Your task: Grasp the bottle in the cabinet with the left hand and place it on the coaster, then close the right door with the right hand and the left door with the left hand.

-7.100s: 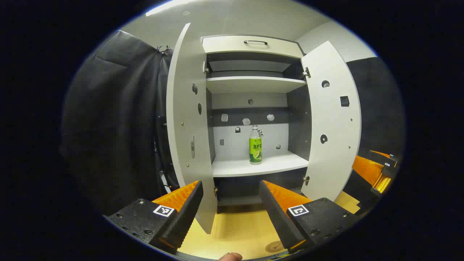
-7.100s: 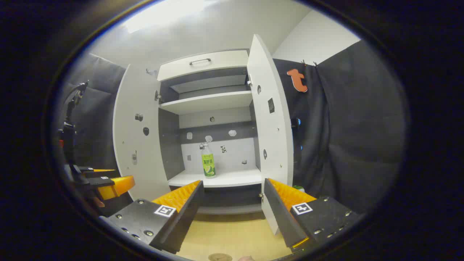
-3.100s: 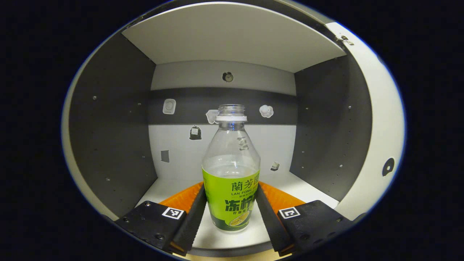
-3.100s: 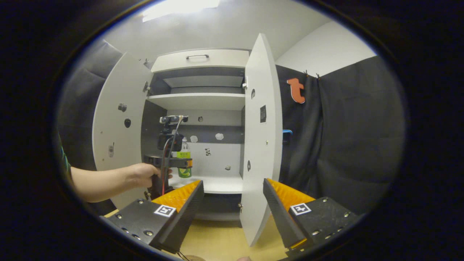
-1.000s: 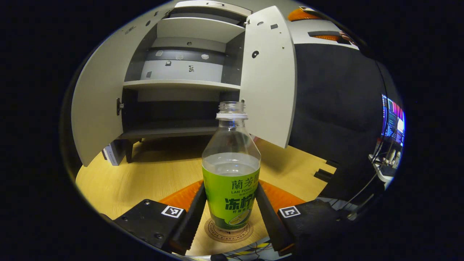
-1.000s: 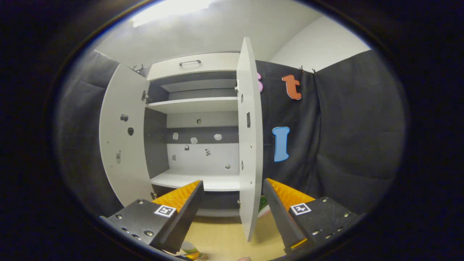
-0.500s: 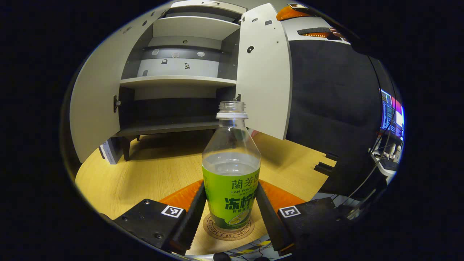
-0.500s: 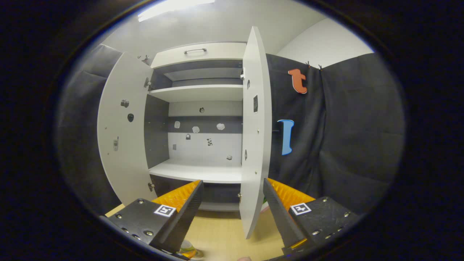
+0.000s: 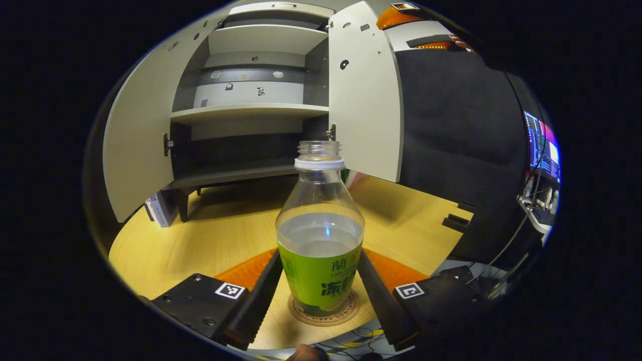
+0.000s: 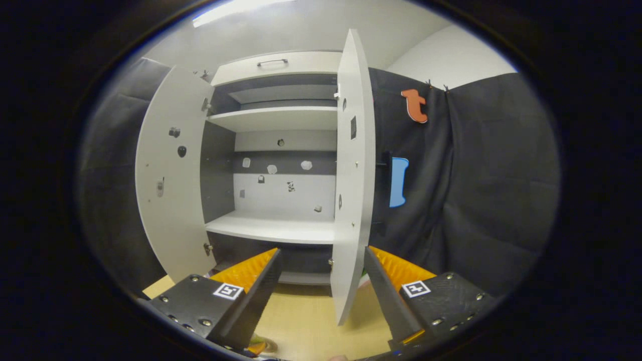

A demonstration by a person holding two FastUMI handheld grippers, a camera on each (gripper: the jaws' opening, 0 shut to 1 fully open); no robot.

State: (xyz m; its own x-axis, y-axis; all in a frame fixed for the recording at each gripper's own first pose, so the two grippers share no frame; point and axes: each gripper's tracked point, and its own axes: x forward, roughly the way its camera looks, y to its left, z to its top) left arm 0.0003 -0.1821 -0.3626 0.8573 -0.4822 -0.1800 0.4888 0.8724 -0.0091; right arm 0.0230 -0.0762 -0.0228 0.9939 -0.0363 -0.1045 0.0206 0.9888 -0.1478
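The clear bottle (image 9: 321,250) with a green label and no cap stands upright on the round coaster (image 9: 351,313) on the wooden table. My left gripper (image 9: 321,273) is open, one finger on each side of the bottle's lower body, close to it. The cabinet (image 9: 251,108) stands behind with its left door (image 9: 135,140) and right door (image 9: 363,100) swung open. In the right gripper view my right gripper (image 10: 321,265) is open and holds nothing. The right door (image 10: 353,190) is seen edge-on, its lower corner above the gap between the fingers. The left door (image 10: 168,175) stands wide open.
The cabinet's shelves (image 10: 273,228) are bare. A small box (image 9: 158,210) leans by the cabinet's foot. A lit monitor (image 9: 541,150) and cables are at the far right. The other gripper (image 9: 431,42) and a hand show at the top right.
My left fingers have spread away from the bottle, which now rests on the coaster. My right gripper has edged closer to the right door's edge.
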